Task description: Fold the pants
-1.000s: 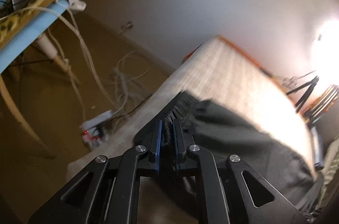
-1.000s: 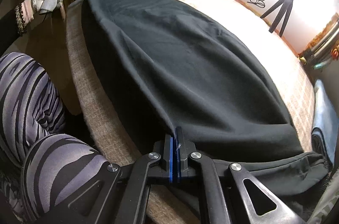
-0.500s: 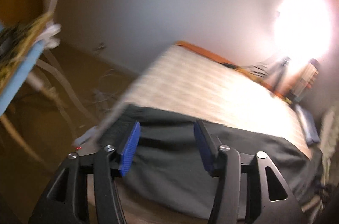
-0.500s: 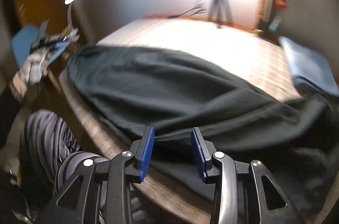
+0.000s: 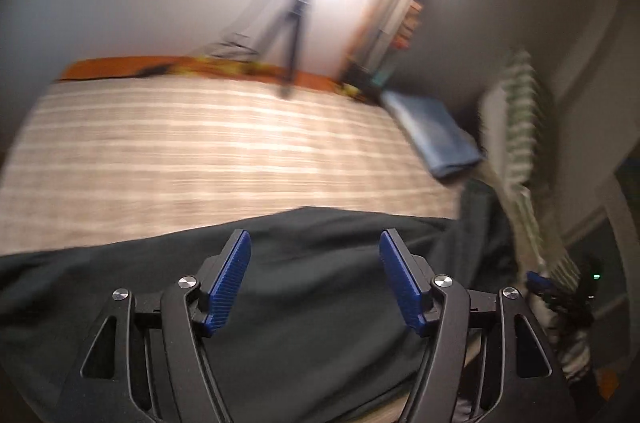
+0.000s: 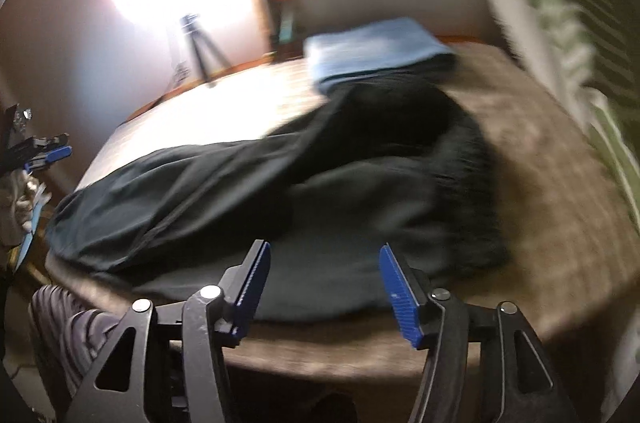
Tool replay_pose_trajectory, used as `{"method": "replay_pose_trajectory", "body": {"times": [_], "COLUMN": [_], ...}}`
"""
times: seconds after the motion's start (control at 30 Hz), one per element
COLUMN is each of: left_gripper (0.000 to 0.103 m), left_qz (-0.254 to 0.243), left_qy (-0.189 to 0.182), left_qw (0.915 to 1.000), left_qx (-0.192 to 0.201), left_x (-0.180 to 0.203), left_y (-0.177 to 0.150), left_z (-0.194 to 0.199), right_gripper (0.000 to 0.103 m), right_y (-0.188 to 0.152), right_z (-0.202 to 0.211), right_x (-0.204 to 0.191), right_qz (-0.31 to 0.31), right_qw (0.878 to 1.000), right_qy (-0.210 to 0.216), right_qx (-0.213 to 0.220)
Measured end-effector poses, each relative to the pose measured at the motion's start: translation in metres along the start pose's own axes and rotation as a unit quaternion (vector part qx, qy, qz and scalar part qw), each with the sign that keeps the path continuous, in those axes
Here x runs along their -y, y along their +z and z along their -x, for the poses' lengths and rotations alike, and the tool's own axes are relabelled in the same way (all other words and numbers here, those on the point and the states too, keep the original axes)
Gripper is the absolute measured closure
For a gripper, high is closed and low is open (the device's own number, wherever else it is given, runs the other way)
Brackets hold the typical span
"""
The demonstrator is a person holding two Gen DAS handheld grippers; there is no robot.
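My L gripper (image 5: 315,277) and R gripper (image 6: 325,281) jaws are opening w/ nothing between; dark soft cloth pants (image 6: 280,191) lie rumpled along bed's (image 6: 560,223) near edge, roughly doubled, so I judge more folds remain.

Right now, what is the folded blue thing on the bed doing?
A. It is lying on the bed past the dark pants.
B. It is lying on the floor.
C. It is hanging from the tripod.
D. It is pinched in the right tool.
A: the folded blue cloth lies flat on the bed beyond the dark pants, while the right tool has nothing between its opening jaws.
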State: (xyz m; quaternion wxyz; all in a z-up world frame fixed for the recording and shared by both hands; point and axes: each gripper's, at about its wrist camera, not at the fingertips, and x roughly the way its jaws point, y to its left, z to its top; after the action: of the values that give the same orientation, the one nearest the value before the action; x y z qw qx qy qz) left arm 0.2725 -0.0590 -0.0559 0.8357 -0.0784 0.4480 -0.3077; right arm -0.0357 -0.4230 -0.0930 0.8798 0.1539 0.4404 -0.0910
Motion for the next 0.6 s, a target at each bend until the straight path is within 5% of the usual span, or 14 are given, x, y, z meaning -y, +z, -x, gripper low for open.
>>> {"method": "replay_pose_trajectory", "body": {"times": [0.37,0.6], "left_gripper": [0.035,0.035], "left_qz": [-0.036,-0.009], "left_qy": [-0.118,-0.133], "left_qw": [0.9845,0.9719], "left_qx": [-0.125,-0.194], "left_x": [0.123,0.17], "left_y": [0.017,0.018], "left_z": [-0.13,-0.22], "right_gripper": [0.033,0.033], "right_y": [0.001,0.006], "right_z": [-0.016,-0.018], "right_x": [0.082,0.101], "right_qz": [-0.086,-0.082], "right_qw": [0.996,0.996], "right_qy": [-0.038,-0.033], "right_qx": [-0.003,0.001]}}
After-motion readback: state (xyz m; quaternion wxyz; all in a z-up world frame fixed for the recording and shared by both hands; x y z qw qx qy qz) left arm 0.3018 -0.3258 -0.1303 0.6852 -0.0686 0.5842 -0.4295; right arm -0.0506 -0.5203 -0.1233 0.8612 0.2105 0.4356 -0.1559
